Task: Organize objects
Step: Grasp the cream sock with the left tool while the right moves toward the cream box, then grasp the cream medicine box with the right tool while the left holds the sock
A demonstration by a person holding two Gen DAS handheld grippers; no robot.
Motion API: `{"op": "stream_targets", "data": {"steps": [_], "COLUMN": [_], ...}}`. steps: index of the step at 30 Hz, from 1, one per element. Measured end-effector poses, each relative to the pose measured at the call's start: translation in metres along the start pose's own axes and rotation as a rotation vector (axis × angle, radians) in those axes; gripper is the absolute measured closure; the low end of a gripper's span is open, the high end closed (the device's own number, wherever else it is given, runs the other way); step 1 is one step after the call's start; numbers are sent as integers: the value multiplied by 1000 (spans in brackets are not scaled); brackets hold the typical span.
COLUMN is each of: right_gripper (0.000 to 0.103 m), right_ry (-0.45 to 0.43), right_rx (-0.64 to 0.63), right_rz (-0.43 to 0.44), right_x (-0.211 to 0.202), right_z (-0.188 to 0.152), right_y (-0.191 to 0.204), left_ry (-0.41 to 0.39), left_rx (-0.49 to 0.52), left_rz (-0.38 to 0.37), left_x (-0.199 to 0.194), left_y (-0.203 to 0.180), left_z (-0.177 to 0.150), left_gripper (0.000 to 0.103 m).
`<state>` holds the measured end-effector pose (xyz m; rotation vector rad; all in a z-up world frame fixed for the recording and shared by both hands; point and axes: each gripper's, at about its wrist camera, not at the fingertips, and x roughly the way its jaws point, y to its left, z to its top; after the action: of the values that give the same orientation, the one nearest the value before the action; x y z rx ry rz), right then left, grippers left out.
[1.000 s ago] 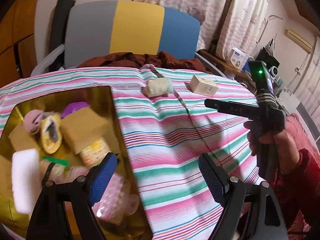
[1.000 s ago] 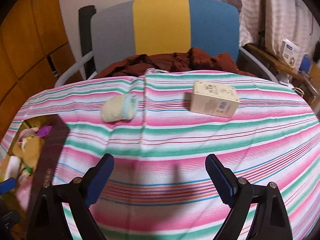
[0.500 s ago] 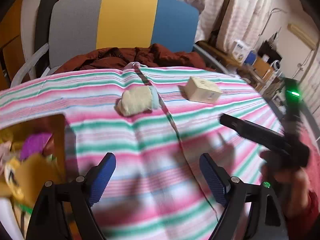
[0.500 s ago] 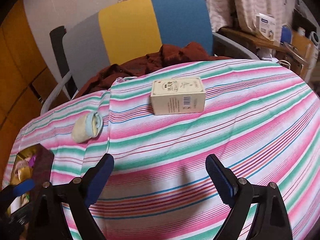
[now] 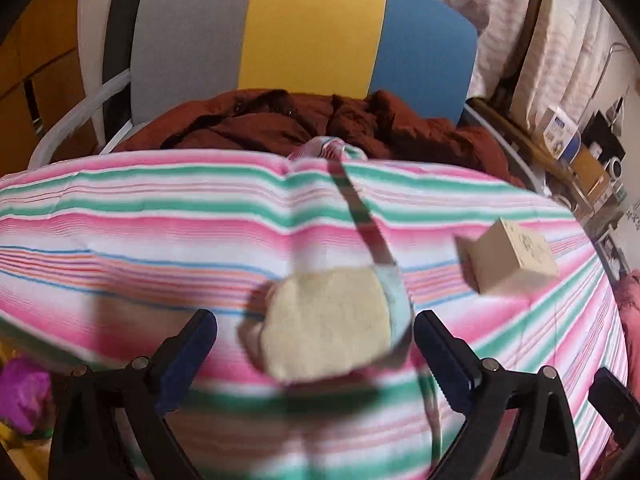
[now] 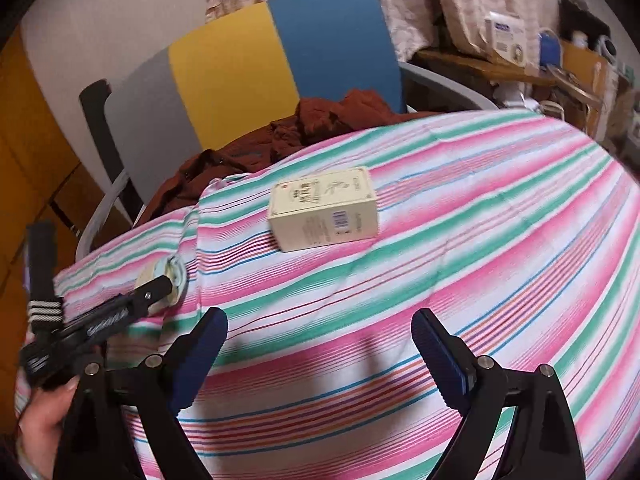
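Note:
A cream rolled sock with a pale blue cuff (image 5: 328, 320) lies on the striped cloth, just ahead of my open left gripper (image 5: 316, 344) and between its blue pads, untouched. It also shows in the right wrist view (image 6: 170, 276), partly behind the left gripper's finger. A cream cardboard box (image 5: 508, 258) lies to the sock's right; in the right wrist view the box (image 6: 324, 208) lies ahead of my open, empty right gripper (image 6: 320, 344).
The striped tablecloth (image 5: 120, 240) covers the table. A chair (image 5: 312, 36) with grey, yellow and blue back stands behind, with a maroon garment (image 5: 312, 124) on its seat. A purple item (image 5: 22, 396) shows at the lower left. Cluttered shelves (image 6: 520, 52) stand at the right.
My left gripper swung away from the golden box of items and closed in on the sock. My right gripper moved toward the cream box, which now looks nearer.

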<state>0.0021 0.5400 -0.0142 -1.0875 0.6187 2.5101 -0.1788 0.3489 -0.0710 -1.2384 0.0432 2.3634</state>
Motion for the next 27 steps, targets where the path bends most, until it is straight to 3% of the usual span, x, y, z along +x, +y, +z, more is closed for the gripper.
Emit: {"op": "stream_targets", "data": {"steps": [1, 2, 3, 4, 11, 16, 19, 27], "right_gripper": [9, 9, 9, 9, 7, 0, 0, 0], "right_ry": [3, 7, 11, 13, -8, -21, 16, -11], "right_rx": [18, 33, 50, 60, 78, 65, 32, -16], "right_rz": [1, 1, 5, 7, 22, -16, -45, -73], "right_x": [1, 2, 3, 4, 5, 11, 26, 73], "right_z": [0, 1, 2, 2, 1, -1, 12, 60], "right_y": [-3, -7, -10, -12, -14, -8, -1, 13], "left_ry": [-9, -26, -44, -57, -116, -119, -117, -114], "left_rx": [11, 17, 19, 16, 13, -10, -23, -6], "left_rz": [-1, -1, -10, -27, -20, -73, -89, -78], "left_x": [1, 1, 0, 0, -6, -6, -4, -1], "left_y": [-1, -2, -2, -1, -3, 4, 6, 2], "left_z": [-1, -2, -4, -8, -27, -31, -31, -32], "left_gripper": [5, 13, 30, 31, 32, 32, 32, 31]}}
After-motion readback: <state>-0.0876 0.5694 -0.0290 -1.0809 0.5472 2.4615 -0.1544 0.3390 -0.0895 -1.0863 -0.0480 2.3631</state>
